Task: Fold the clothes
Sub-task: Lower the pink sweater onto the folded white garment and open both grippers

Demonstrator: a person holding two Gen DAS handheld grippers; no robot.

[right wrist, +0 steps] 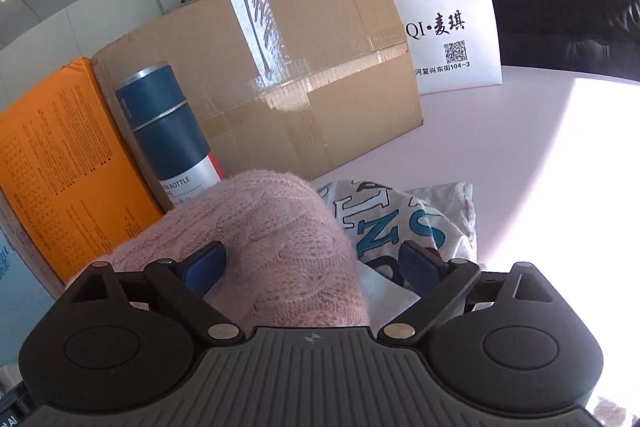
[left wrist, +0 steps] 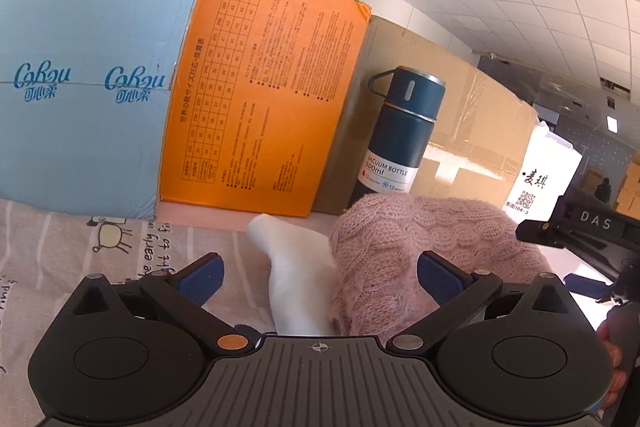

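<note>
A pink cable-knit sweater (left wrist: 420, 243) lies bunched on the table, with a white garment (left wrist: 296, 267) beside it on its left. My left gripper (left wrist: 320, 279) is open, its blue pads on either side of the white garment and the sweater's edge. In the right wrist view the same sweater (right wrist: 272, 239) fills the space between the fingers of my right gripper (right wrist: 314, 267), which is open. A white printed garment with blue letters (right wrist: 400, 223) lies to the sweater's right. The right gripper's body (left wrist: 588, 227) shows at the left view's right edge.
Behind the clothes stand a light blue box (left wrist: 80, 67), an orange box (left wrist: 260, 99), a dark blue vacuum bottle (left wrist: 404, 131), a large brown carton (right wrist: 280, 67) and a white bag (right wrist: 452, 31). A striped printed cloth (left wrist: 60, 267) covers the table at left.
</note>
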